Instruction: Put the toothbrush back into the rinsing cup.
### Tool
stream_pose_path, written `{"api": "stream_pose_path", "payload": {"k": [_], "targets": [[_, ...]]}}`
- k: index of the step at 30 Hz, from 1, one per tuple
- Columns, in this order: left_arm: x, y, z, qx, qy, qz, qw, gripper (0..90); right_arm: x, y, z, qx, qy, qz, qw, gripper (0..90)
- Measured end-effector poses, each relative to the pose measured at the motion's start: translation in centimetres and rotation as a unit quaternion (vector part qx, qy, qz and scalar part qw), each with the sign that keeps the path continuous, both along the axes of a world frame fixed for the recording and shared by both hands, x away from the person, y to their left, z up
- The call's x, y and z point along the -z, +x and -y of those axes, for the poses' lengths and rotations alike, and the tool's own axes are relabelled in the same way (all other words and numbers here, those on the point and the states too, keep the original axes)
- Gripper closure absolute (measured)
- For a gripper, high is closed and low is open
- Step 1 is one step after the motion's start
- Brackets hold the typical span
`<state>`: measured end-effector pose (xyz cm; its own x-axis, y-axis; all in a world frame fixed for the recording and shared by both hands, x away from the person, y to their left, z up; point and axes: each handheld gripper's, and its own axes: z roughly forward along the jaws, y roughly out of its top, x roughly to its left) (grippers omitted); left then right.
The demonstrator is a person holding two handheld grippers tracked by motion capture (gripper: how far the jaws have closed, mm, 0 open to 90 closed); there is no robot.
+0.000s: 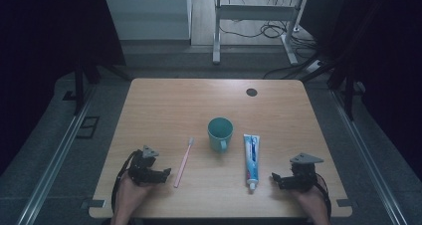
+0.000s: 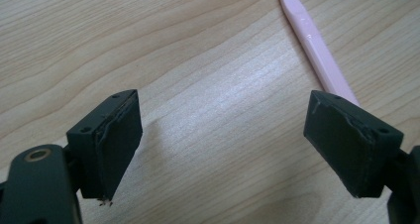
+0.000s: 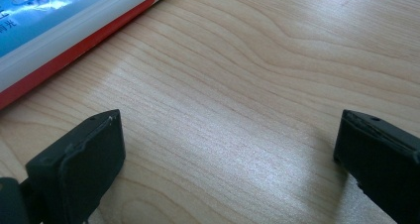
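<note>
High view: cup (image 1: 220, 131) btwn toothbrush (image 1: 183, 162), toothpaste (image 1: 252, 160).

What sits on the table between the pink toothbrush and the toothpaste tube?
In the high view, a teal mug stands between the pink toothbrush and the toothpaste tube, touching neither, set slightly farther back.

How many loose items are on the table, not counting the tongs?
3. A pink toothbrush lies left of centre beside the left tongs, a teal cup stands mid-table, and a toothpaste tube lies right of it. Nothing looks hidden.
</note>
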<state>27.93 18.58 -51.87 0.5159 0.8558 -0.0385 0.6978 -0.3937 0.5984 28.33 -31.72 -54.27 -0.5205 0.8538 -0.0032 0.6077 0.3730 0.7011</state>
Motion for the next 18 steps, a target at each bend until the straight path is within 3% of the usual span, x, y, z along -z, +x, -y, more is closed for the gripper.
{"api": "stream_pose_path", "payload": {"k": [9,18], "targets": [[-0.9,0.6,1.1,0.021,0.003,-0.011,0.9997,19.0,0.0,0.0,0.0,0.003,0.001,0.0,1.0,0.0],[-1.8,1.8,2.7,0.036,0.027,-0.053,0.9976,23.5,0.0,0.0,0.0,0.002,0.0,0.0,1.0,0.0]]}}
